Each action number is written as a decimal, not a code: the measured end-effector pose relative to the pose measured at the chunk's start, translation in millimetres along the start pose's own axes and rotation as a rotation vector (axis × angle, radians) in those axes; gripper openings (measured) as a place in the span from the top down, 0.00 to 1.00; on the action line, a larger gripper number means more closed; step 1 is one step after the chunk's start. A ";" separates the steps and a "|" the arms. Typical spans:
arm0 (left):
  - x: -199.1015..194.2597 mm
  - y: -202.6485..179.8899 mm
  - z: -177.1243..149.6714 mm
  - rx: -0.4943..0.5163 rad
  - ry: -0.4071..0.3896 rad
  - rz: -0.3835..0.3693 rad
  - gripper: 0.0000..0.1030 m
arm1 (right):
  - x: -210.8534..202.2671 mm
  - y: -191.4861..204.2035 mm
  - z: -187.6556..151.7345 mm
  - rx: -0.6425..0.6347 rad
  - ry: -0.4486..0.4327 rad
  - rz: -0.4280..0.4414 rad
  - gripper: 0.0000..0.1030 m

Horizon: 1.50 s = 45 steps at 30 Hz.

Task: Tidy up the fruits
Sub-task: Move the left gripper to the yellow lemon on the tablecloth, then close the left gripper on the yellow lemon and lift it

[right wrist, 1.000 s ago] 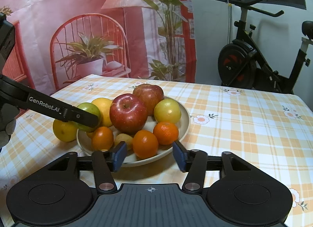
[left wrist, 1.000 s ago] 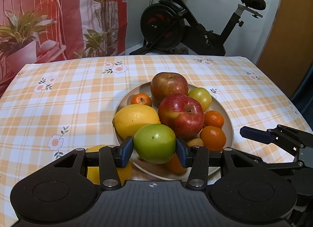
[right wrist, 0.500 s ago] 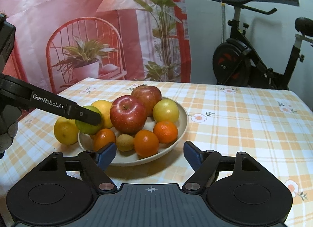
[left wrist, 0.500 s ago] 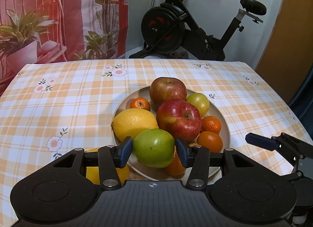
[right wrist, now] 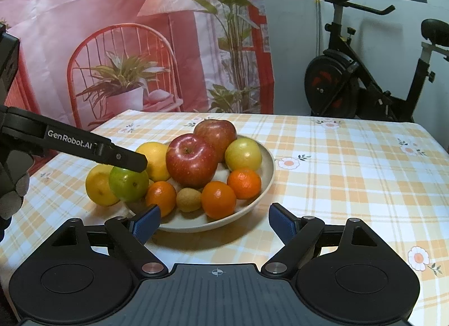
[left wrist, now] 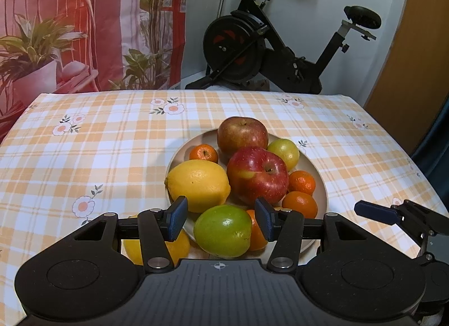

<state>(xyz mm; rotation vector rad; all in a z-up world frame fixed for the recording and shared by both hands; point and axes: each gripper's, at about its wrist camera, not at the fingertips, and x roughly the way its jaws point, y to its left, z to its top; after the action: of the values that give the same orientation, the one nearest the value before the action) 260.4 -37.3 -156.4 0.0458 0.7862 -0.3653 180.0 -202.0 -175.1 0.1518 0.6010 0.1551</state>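
Observation:
A green apple (left wrist: 223, 230) rests at the near rim of the beige plate (left wrist: 320, 185), which is heaped with red apples, a lemon (left wrist: 197, 184) and several tangerines. My left gripper (left wrist: 220, 208) straddles the green apple. Its jaws are opening, and a small gap shows between each blue pad and the fruit. From the right wrist view, one left finger (right wrist: 123, 157) crosses above the green apple (right wrist: 129, 185). My right gripper (right wrist: 214, 211) hovers before the plate (right wrist: 266, 163). Its jaws are opening wide with nothing between them.
A yellow citrus fruit (right wrist: 98, 185) lies on the checked tablecloth (right wrist: 350, 185) just outside the plate, beside the green apple. An exercise bike (left wrist: 266, 45) stands behind the table's far edge. A printed curtain (right wrist: 112, 31) hangs at the back.
The left pads have parted from the green apple, which now sits lower at the plate's near rim. The right jaws have spread much wider.

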 end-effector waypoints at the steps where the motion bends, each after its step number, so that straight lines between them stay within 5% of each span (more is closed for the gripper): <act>1: -1.4 1.2 0.7 -0.004 -0.004 0.002 0.46 | -0.2 0.2 -0.2 0.001 0.002 0.001 0.19; 21: -24.6 95.2 -0.4 -0.129 -0.005 0.114 0.47 | 6.4 33.7 -2.2 -0.063 0.079 0.053 0.19; 28: 1.6 110.0 2.7 -0.217 0.006 0.032 0.58 | 10.9 39.1 -3.6 -0.055 0.113 0.042 0.20; 45: 7.2 108.7 -17.5 -0.279 0.061 -0.224 0.58 | 15.9 62.2 -3.9 -0.102 0.162 0.070 0.20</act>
<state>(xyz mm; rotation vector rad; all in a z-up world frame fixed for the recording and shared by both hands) 289.8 65.3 -184.1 -0.2956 0.8995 -0.4651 184.4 -137.9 -175.4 0.0618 0.7481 0.2677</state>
